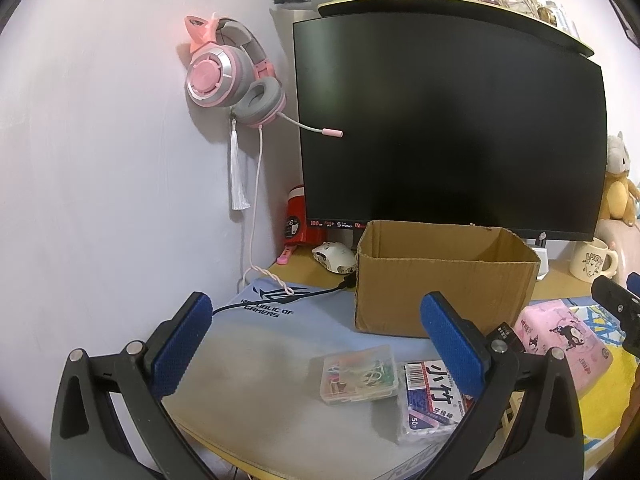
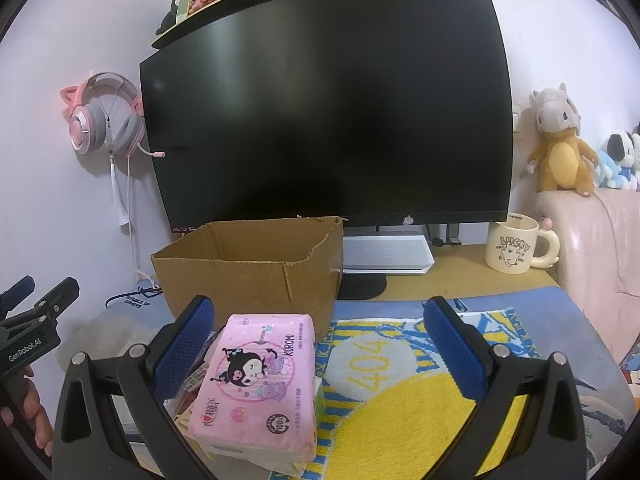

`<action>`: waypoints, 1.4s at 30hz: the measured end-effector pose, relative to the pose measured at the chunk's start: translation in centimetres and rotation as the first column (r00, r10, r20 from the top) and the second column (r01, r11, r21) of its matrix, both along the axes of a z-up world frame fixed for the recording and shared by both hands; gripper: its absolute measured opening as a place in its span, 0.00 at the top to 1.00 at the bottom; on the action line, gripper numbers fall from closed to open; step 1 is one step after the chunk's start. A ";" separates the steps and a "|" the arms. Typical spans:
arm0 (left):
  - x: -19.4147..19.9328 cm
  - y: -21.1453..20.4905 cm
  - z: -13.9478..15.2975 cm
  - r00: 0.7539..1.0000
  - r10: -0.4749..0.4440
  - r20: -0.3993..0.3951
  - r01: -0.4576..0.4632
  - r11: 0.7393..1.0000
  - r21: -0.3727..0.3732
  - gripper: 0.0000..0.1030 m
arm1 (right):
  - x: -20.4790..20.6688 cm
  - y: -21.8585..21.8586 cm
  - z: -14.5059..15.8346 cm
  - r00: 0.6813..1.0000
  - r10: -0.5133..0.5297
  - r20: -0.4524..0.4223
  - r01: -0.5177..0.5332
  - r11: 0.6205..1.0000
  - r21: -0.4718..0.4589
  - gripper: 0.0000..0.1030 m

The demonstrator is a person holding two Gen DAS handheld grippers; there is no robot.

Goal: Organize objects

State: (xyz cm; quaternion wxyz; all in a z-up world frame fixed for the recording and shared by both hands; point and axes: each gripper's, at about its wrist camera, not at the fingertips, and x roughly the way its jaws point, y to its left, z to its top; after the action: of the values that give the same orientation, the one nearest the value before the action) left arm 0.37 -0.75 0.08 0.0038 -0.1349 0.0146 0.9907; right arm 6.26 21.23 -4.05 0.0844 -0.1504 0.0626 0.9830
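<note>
An open cardboard box [image 1: 444, 280] [image 2: 248, 272] stands on the desk in front of the monitor. A clear plastic case of coloured clips [image 1: 359, 375] lies between the wide-apart fingers of my left gripper [image 1: 320, 344], which is open above the desk mat. A floss-pick packet [image 1: 430, 400] sits beside the case, partly under the left gripper's right finger [image 1: 456, 348]. A pink Kuromi tissue pack [image 2: 258, 384] [image 1: 560, 344] rests on a small pile, close to the left finger [image 2: 182, 352] of my open right gripper [image 2: 320, 348].
A black monitor [image 1: 452, 128] fills the back, with a cluttered shelf above it. A pink headset [image 1: 228, 76] hangs on the wall. A cream mug [image 2: 516, 246], a white mouse [image 1: 334, 256], a red jar [image 1: 296, 218], plush toys [image 2: 560, 148] and a pink couch [image 2: 600, 248] surround the desk.
</note>
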 end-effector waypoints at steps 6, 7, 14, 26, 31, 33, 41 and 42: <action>-0.4 -0.1 -0.3 1.000 0.024 0.012 -0.024 1.000 0.000 0.00 | -0.2 0.0 -0.2 1.000 0.010 0.015 -0.010 1.000 -0.010 0.00; -0.5 -0.1 -0.3 1.000 0.025 0.018 -0.025 1.000 0.001 0.00 | -0.2 0.1 -0.2 1.000 0.013 0.018 -0.013 1.000 -0.014 0.00; -0.5 -0.4 -0.4 1.000 0.023 0.020 -0.023 1.000 0.005 0.00 | -0.3 -0.1 -0.2 1.000 0.021 0.022 -0.021 1.000 -0.017 0.00; -1.9 -0.5 -1.3 0.994 -0.003 0.112 0.000 1.000 0.028 0.00 | -0.7 -0.1 -0.5 0.998 0.039 0.041 -0.038 0.999 -0.028 0.00; -2.9 -0.6 -2.1 0.985 -0.035 0.168 0.024 0.997 0.068 0.00 | -1.2 -0.5 -0.9 0.996 0.050 0.069 -0.049 0.999 -0.020 0.00; -3.4 -0.5 -2.6 0.980 -0.030 0.194 0.015 0.997 0.076 0.00 | -1.4 -0.8 -1.0 0.995 0.055 0.080 -0.054 0.998 -0.010 0.00; -5.3 -1.3 -4.3 0.959 -0.042 0.281 -0.003 0.988 0.157 0.00 | -2.3 -1.8 -1.8 0.988 0.059 0.145 -0.065 0.997 0.038 0.00; -5.5 -1.5 -4.6 0.956 -0.047 0.290 -0.005 0.984 0.176 0.00 | -2.4 -1.9 -1.9 0.987 0.059 0.152 -0.066 0.997 0.042 0.00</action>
State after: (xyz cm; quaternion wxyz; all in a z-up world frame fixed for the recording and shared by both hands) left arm -5.10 -2.20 -4.49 0.0283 -0.2792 -0.0716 0.9571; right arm 3.85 19.30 -5.92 0.0616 -0.2243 0.0284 0.9722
